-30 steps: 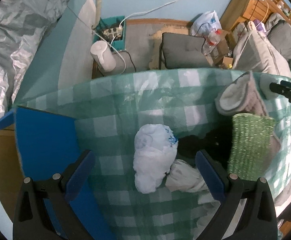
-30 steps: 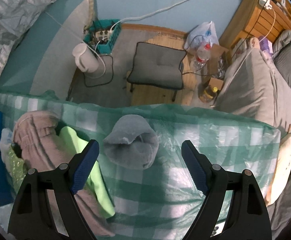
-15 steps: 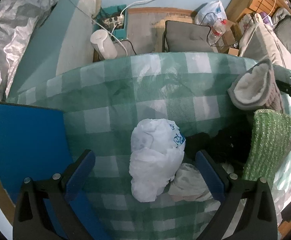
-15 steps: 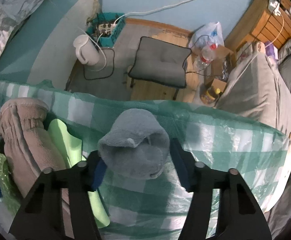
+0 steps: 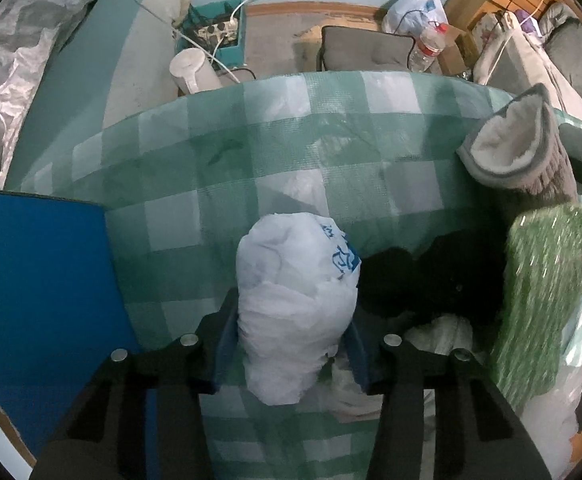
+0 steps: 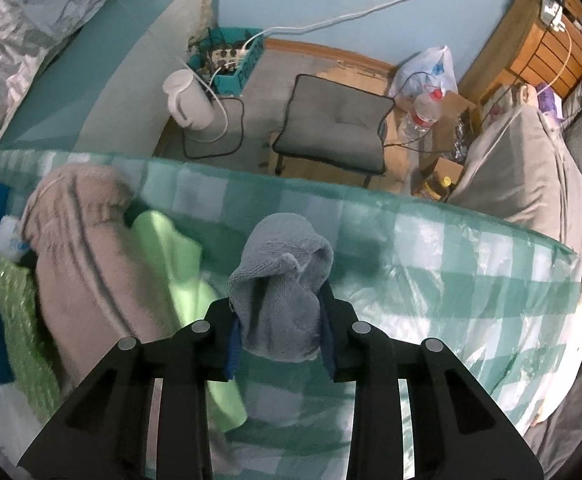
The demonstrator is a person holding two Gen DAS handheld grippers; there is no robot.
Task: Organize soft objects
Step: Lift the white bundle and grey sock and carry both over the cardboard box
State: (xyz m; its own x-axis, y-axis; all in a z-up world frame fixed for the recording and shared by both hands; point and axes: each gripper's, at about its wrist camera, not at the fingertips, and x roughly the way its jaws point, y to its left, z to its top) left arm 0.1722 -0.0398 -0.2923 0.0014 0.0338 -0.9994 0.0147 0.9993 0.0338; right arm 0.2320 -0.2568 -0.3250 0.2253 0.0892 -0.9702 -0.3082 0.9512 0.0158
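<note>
My left gripper (image 5: 291,344) is clamped on a white plastic bag bundle (image 5: 297,304), blue pads pressed into both its sides, over the green-checked worktop (image 5: 275,160). Just right of it lie a black cloth (image 5: 431,276) and a crumpled pale rag (image 5: 443,330); further right stands a green shaggy cloth (image 5: 543,288). Left of the gripper sits a blue board (image 5: 39,280).

My right gripper (image 6: 281,342) is clenched on a grey knitted sock (image 6: 283,292), bunched between the pads, above the same checked cover (image 6: 431,280). Only the left view shows this sock's white fleecy lining (image 5: 511,144), at far right.

The right view alone shows a brown fleece garment (image 6: 87,264) with a light green cloth (image 6: 179,276) beside it, both blurred, left of the gripper.

Beyond the worktop edge, on the floor: a white kettle (image 6: 189,100), a grey seat cushion (image 6: 337,124), a water bottle (image 6: 421,114) and a white plastic bag (image 6: 431,70). A grey-covered bed (image 6: 531,172) lies far right.
</note>
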